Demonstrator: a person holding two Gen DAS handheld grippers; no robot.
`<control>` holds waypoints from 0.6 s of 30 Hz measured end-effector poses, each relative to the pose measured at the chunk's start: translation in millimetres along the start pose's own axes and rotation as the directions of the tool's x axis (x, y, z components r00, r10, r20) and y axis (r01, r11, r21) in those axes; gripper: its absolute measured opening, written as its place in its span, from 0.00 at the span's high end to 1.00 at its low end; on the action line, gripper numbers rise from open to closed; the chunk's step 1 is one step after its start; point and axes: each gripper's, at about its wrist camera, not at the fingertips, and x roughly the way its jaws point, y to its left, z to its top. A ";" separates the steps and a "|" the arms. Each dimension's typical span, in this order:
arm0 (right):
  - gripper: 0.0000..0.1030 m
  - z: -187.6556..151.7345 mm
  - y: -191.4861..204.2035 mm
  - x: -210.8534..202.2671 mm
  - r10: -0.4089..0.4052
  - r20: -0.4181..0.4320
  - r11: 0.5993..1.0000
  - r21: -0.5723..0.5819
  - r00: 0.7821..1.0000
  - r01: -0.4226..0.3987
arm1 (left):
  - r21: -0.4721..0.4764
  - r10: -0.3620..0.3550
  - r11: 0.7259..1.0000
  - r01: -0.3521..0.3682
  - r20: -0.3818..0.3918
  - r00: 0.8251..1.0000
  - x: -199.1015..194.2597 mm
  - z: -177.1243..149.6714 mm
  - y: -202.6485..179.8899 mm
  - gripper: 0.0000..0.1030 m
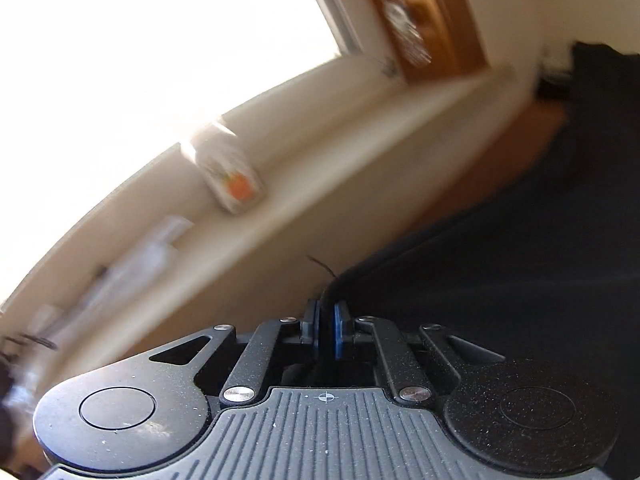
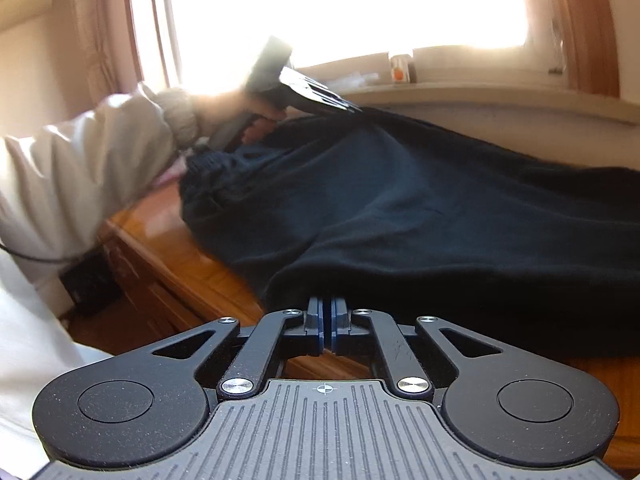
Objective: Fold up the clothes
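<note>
The left gripper [image 1: 327,322] has its two black fingers with blue pads [image 1: 339,330] pressed together on a folded edge of a dark navy, soft fabric garment [image 1: 520,260]; a loose thread sticks up from the cloth just above the grip. From there the garment spreads away to the right of the left wrist view, filling that side as a dark sheet lifted off the surface.

The right gripper [image 2: 327,320] is likewise closed, its blue-padded fingers [image 2: 340,322] nipping the near hem of the same dark garment [image 2: 440,220], right at the front edge of the glossy orange-brown wooden counter [image 2: 192,252]. The cloth lies bunched in soft folds across the counter, reaching toward its back edge and out past the right of the picture.

In the right wrist view the left gripper [image 2: 354,109] appears at the far edge of the garment, held by a person's hand [image 2: 240,108] that emerges from a pale cream sleeve with a knitted cuff [image 2: 100,156]. That far part of the fabric is drawn up in a peak under its fingers.

Behind the counter runs a cream windowsill [image 2: 480,94] below a very bright window [image 2: 340,4] with a wooden frame. On the sill stands a small white carton with an orange mark [image 2: 399,67], blurred in both views. A pale curtain [image 2: 108,20] hangs at the left of the window.
</note>
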 end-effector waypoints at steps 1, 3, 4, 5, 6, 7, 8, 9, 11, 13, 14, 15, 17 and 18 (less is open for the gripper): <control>0.96 1.1 2.8 -4.9 0.014 -0.006 1.000 -0.008 1.000 -0.014 | 0.012 0.007 1.000 -0.007 -0.007 1.000 0.6 1.8 -0.6 0.93; 0.96 -0.1 8.2 -6.7 0.015 -0.031 0.999 -0.046 0.999 -0.016 | 0.048 0.008 0.999 -0.007 -0.026 1.000 4.6 2.8 -7.3 0.93; 0.96 -1.2 10.5 -5.9 0.013 -0.048 0.998 -0.062 0.999 -0.016 | 0.057 -0.004 0.998 0.006 -0.039 0.999 8.3 1.8 -10.0 0.92; 0.96 -2.3 12.7 -5.1 0.011 -0.066 0.997 -0.078 0.998 -0.016 | 0.057 -0.012 0.998 0.015 -0.052 0.999 11.0 -0.8 -11.5 0.92; 0.95 -3.1 13.9 -4.2 0.005 -0.074 0.996 -0.088 0.997 -0.011 | 0.061 -0.017 0.998 0.021 -0.060 0.998 12.7 -3.2 -14.0 0.91; 0.95 -3.5 13.9 -3.2 -0.005 -0.071 0.996 -0.091 0.997 -0.001 | 0.072 -0.020 0.997 0.025 -0.065 0.998 13.3 -5.9 -16.8 0.85; 0.95 -3.9 14.0 -2.2 -0.015 -0.067 0.996 -0.093 0.998 0.009 | 0.085 -0.018 0.996 0.024 -0.069 0.997 12.7 -8.7 -19.2 0.83; 0.94 -4.3 13.5 -1.3 -0.020 -0.065 0.996 -0.092 0.998 0.014 | 0.097 -0.011 0.995 0.017 -0.070 0.998 9.9 -11.4 -19.8 0.79; 0.89 -4.9 11.0 0.3 -0.017 -0.061 0.997 -0.081 0.998 0.012 | 0.082 -0.002 0.997 0.007 -0.064 0.998 -1.3 -18.3 -14.4 0.71; 0.79 -5.5 8.6 1.9 -0.014 -0.057 0.997 -0.071 0.998 0.010 | 0.037 -0.003 0.999 0.005 -0.048 0.999 -16.3 -25.6 -2.8 0.57; 0.77 -5.8 7.3 2.8 -0.012 -0.055 0.998 -0.065 0.998 0.008 | 0.015 -0.012 1.000 0.013 -0.045 0.999 -23.6 -29.8 2.9 0.52; 0.77 -6.2 6.1 4.0 -0.011 -0.053 0.998 -0.059 0.999 0.007 | -0.007 -0.029 1.000 0.029 -0.039 0.999 -31.5 -34.8 8.1 0.52; 0.77 -6.1 2.3 8.1 0.002 -0.048 0.999 -0.037 0.999 -0.004 | -0.043 -0.081 0.996 0.080 -0.014 0.997 -46.2 -45.5 13.9 0.52; 0.77 -5.9 0.2 10.2 0.010 -0.045 1.000 -0.025 0.999 -0.011 | -0.056 -0.105 0.993 0.105 -0.001 0.994 -49.1 -49.0 13.3 0.52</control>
